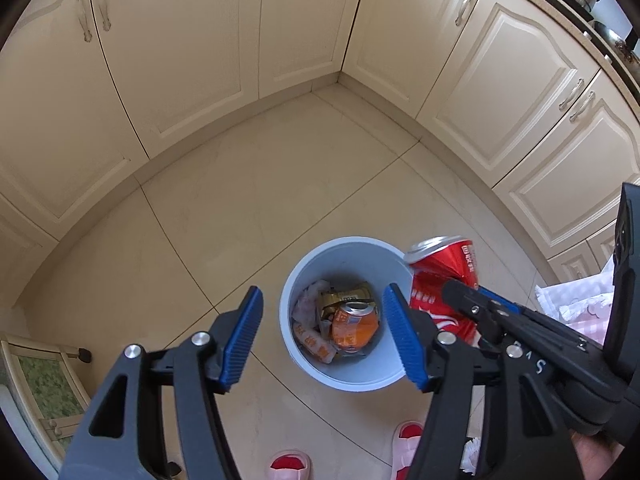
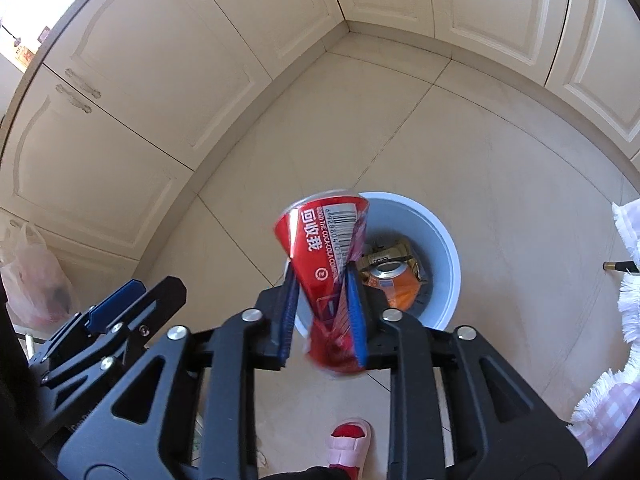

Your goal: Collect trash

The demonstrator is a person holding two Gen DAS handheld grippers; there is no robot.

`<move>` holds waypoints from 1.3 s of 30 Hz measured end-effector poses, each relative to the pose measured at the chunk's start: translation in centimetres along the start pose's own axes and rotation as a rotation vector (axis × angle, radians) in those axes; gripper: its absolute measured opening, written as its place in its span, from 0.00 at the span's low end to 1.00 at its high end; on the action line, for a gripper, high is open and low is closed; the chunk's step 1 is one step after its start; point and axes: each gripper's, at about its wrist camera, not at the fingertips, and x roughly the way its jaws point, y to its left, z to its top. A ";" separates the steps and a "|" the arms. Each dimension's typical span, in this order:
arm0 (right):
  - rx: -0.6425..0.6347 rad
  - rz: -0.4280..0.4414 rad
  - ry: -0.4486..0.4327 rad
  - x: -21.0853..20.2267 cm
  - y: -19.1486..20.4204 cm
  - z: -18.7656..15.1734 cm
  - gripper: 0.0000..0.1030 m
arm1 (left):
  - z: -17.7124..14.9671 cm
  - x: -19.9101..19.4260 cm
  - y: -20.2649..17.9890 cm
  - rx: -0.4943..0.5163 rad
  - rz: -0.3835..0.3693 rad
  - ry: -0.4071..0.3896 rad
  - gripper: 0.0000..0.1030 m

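Observation:
My right gripper [image 2: 322, 276] is shut on a crushed red cola can [image 2: 320, 240], its blue pads against the can's pinched waist. The can stands tilted over the near rim of a pale blue round bin [image 2: 440, 248] on the floor, and its lower end is blurred. Inside the bin lie an orange can [image 1: 354, 328], a gold wrapper and crumpled paper. My left gripper [image 1: 323, 292] hangs open and empty above the bin [image 1: 348, 252]. In the left wrist view the red can [image 1: 444, 268] and the right gripper [image 1: 454, 290] sit at the bin's right edge.
Cream cupboard doors [image 1: 180, 80] line the corner behind the bin on a beige tile floor. A person's pink and red slippers [image 1: 290, 464] stand close below. A fringed pink check cloth [image 2: 628, 304] is at the right, and a plastic bag [image 2: 32, 280] at the left.

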 end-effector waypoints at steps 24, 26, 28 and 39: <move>-0.121 -0.103 -0.387 -28.4 1.7 -7.9 0.66 | -7.3 -27.1 -6.7 0.118 -0.006 -0.334 0.72; -0.121 -0.128 -0.448 -32.5 1.6 -10.2 0.69 | -8.9 -30.2 -7.9 0.128 -0.043 -0.374 0.74; -0.131 -0.149 -0.505 -36.4 1.4 -12.9 0.72 | -10.9 -33.5 -9.8 0.166 -0.070 -0.416 0.76; -0.119 -0.296 -0.767 -52.1 -0.2 -26.3 0.87 | -21.8 -45.7 -16.5 0.305 -0.185 -0.579 0.86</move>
